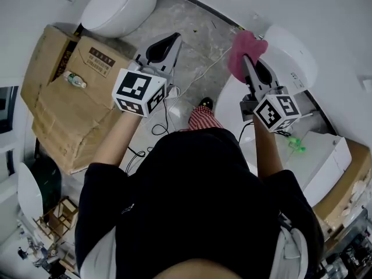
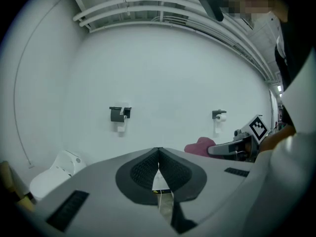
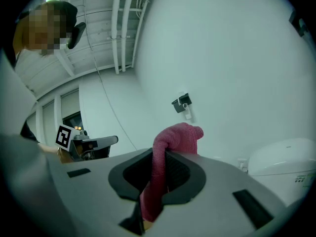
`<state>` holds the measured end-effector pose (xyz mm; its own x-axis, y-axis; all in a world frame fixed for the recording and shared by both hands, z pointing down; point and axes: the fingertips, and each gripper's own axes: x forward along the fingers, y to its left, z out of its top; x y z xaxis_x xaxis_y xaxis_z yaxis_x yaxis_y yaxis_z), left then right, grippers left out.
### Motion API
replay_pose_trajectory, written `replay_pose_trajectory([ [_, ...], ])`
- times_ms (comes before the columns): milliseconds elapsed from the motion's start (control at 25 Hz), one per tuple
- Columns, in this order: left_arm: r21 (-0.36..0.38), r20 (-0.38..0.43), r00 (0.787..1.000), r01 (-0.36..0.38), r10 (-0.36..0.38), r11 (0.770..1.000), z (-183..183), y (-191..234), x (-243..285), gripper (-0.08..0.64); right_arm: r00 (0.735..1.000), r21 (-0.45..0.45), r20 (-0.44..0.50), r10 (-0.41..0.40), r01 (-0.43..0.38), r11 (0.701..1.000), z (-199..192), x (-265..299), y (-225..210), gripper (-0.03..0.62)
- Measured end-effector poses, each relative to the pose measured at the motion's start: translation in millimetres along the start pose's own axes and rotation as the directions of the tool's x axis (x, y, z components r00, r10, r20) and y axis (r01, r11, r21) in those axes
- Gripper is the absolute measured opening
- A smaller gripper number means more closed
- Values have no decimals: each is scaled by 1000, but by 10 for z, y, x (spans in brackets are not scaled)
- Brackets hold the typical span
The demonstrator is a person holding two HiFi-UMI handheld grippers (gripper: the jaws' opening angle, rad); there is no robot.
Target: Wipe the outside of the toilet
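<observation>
Over grey floor (image 1: 192,34), right hand-held gripper (image 3: 164,157) lifts cloth (image 3: 178,135) forward.

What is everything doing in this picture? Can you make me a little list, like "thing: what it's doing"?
right gripper: shut on the pink cloth, held up beside the toilet
left gripper: shut, holding nothing, raised over the floor
toilet: white, at the person's right, by the wall
second toilet: white, far left by the wall, nobody at it
cardboard boxes: on the floor at the left
wiping: the cloth seems to be in the air, not on the toilet
</observation>
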<state>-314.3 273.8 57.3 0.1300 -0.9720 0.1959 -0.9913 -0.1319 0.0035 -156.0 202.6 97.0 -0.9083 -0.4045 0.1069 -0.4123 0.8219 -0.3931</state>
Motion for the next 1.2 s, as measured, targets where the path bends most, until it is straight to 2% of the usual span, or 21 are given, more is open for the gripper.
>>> replay_pose_trajectory([
  [240, 6, -14, 999, 34, -33, 999, 145, 132, 619, 9, 992, 34, 34, -118, 117, 993, 154, 27, -663, 55],
  [400, 34, -27, 994, 105, -104, 994, 253, 67, 884, 9, 985, 25, 89, -146, 144, 989, 312, 25, -788, 55],
  [600, 82, -29, 980, 196, -194, 977, 426, -107, 1196, 9, 959, 73, 144, -246, 237, 969, 435, -158, -1074, 55],
  [720, 91, -48, 966, 257, -254, 962, 460, -131, 1465, 9, 932, 94, 138, -336, 325, 941, 437, -266, -1305, 55],
  [840, 81, -67, 943, 331, -326, 940, 422, -160, 1761, 9, 890, 105, 185, -417, 404, 909, 495, -378, -1513, 54],
  [920, 86, -64, 923, 384, -379, 919, 431, -159, 1953, 9, 871, 87, 184, -456, 448, 890, 512, -356, -1613, 55],
  [1080, 130, -46, 866, 500, -498, 856, 571, -134, 2464, 9, 815, 33, 140, -562, 563, 826, 539, -174, -1819, 55],
  [1200, 88, -66, 812, 584, -580, 807, 572, -72, 2875, 9, 755, 103, 164, -635, 627, 772, 650, 64, -1986, 55],
])
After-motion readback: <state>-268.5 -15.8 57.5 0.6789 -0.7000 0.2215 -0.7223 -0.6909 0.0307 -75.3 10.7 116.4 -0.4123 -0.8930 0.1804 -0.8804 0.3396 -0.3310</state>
